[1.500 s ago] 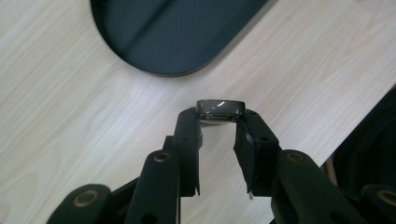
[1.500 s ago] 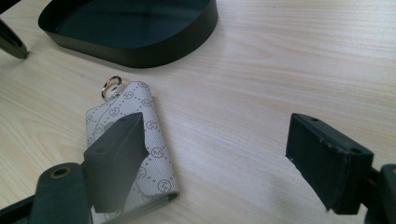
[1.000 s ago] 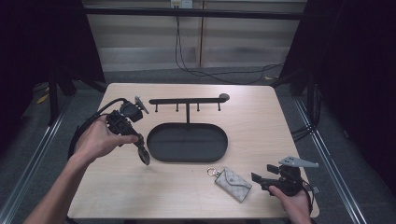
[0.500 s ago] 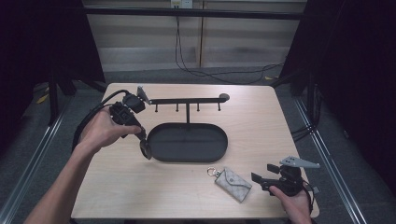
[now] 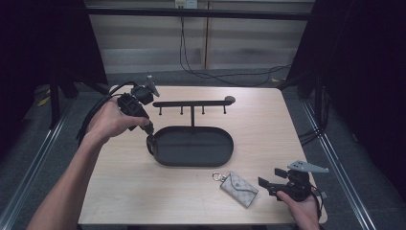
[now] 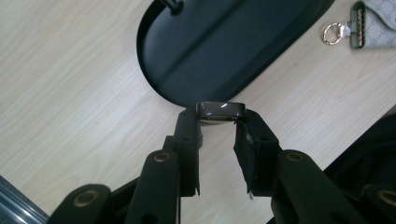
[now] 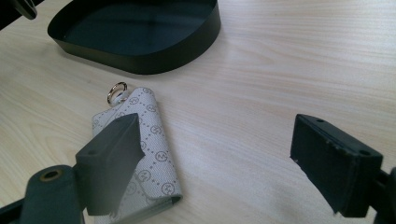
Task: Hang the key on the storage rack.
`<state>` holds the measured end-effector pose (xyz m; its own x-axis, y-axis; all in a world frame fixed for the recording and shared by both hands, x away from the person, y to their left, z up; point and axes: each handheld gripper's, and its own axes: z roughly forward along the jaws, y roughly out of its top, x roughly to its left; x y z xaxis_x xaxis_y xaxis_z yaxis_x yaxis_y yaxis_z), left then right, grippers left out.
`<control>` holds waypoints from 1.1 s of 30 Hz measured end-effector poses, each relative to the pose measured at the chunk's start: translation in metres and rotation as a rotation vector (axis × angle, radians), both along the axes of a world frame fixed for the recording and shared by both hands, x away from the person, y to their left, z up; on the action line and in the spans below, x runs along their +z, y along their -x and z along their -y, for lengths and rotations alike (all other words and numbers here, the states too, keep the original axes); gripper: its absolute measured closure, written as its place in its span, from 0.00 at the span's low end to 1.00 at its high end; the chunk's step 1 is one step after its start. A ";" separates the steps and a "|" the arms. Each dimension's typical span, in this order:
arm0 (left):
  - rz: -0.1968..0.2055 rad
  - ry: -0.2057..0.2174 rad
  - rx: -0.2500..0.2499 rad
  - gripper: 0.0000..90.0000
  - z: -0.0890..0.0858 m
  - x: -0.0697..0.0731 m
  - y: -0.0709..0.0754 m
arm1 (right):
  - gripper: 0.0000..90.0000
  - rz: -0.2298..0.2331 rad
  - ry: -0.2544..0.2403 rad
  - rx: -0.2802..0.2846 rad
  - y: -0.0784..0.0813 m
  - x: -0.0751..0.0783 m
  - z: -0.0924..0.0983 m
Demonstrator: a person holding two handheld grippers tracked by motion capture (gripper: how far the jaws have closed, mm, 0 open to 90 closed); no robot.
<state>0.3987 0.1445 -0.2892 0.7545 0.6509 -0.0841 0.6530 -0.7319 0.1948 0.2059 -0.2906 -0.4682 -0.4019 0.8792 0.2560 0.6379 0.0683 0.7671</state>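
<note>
My left gripper [image 5: 150, 140] is shut on a small dark glossy ring [image 6: 219, 110], which it holds just above the table at the left end of the black oval tray [image 5: 191, 163]. In the left gripper view the ring sits across both jaw tips, right at the rim of the tray [image 6: 154, 79]. A grey patterned key pouch [image 5: 238, 188] with a metal ring [image 7: 116, 92] lies flat in front of the tray. My right gripper [image 5: 270, 177] rests open just right of the pouch [image 7: 149, 158], with nothing between its jaws.
A black bar with several hooks [image 5: 191, 104] rises on a post from the tray's back edge. Bare wood lies right of the tray [image 7: 154, 63]. The table's front edge is close to my right hand.
My left gripper has moved away from me and a little right with the ring, its tips now at the tray's left rim. The right gripper and the pouch have stayed put.
</note>
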 end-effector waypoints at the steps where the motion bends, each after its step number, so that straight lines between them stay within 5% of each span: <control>1: -0.003 0.003 0.002 0.79 0.001 0.000 -0.002 | 0.18 0.001 0.000 -0.001 0.000 0.000 0.000; 18: -0.046 -0.009 0.083 0.79 0.013 -0.014 -0.038 | 0.17 -0.003 -0.001 0.007 0.000 -0.001 -0.001; 33: -0.034 -0.029 0.111 0.79 0.029 -0.015 -0.048 | 0.18 -0.005 0.001 0.024 0.000 -0.001 -0.001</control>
